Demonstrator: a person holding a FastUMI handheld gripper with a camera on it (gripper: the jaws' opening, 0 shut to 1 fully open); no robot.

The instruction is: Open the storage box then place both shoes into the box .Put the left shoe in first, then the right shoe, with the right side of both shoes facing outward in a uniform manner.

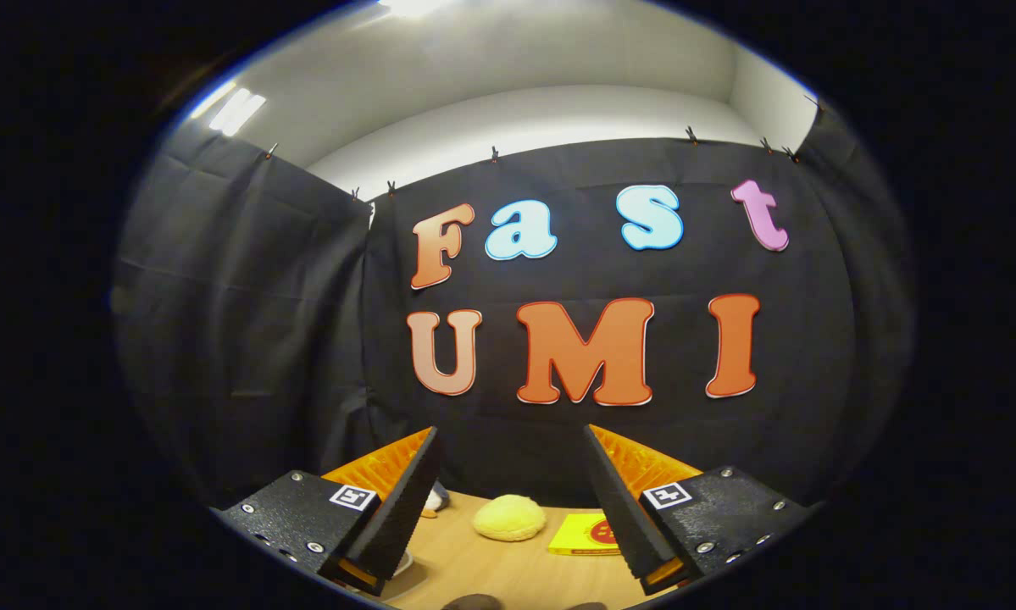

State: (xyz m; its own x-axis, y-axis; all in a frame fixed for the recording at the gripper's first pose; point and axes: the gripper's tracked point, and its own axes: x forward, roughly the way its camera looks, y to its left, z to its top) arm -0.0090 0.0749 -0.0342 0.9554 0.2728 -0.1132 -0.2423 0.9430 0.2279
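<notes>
My gripper (512, 457) is open, its two fingers spread wide and raised toward the booth wall, with nothing between them. Below and between the fingers lies a wooden table (465, 563). Two dark rounded shapes (472, 602) peek up at the near edge of the table; I cannot tell what they are.
On the table beyond the fingers sit a pale yellow soft round object (509, 518) and a flat yellow packet (585, 535) to its right. A small white and orange item (434, 501) shows by the left finger. Black cloth walls close the booth behind and to the left.
</notes>
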